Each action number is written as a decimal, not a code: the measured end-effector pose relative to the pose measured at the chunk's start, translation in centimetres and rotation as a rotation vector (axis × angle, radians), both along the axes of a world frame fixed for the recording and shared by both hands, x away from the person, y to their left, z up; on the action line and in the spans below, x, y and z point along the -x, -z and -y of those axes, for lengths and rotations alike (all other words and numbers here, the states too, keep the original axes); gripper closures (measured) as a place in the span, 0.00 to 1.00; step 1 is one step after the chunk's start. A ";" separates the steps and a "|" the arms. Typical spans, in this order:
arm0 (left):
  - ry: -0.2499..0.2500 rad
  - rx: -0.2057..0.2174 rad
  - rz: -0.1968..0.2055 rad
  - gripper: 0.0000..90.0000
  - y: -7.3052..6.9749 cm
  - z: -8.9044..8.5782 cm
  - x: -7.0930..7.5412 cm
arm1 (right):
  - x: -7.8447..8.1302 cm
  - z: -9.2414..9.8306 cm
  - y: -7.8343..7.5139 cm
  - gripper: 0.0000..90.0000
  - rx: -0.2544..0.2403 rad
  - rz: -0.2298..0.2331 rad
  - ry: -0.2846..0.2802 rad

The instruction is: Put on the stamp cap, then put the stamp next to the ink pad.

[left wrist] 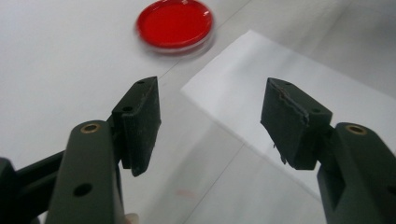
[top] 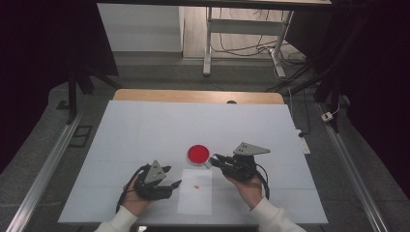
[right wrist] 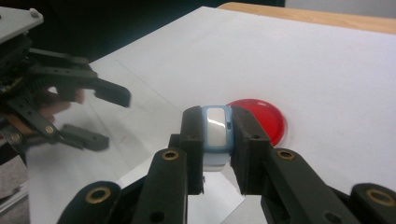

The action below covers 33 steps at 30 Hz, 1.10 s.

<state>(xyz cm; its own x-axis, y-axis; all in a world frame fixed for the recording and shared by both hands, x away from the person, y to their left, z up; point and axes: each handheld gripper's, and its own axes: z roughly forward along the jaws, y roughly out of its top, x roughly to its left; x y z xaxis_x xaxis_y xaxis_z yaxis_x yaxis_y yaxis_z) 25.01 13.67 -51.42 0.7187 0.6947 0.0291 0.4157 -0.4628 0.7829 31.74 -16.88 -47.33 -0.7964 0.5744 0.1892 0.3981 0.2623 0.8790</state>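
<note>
The dish (top: pixel 198 154) is round and shallow, on the white table (top: pixel 145 135), just beyond the far edge of a paper sheet (top: pixel 195 198). Its inside is red all over; whether that is a fill or a coloured base is hard to tell. Two small red marks (top: pixel 196 186) lie on the sheet. The right gripper (right wrist: pixel 217 140) is clamped on a light blue holder (right wrist: pixel 216 128) with a white insert, just beside the dish. The left gripper (left wrist: pixel 210 121) is half open with nothing between its jaws, at the sheet's left edge, short of the dish.
</note>
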 end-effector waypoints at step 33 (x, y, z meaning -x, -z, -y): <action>-0.117 0.038 -0.030 0.40 0.5 -6.6 1.7 | -1.3 0.9 -1.1 0.83 0.094 0.147 0.033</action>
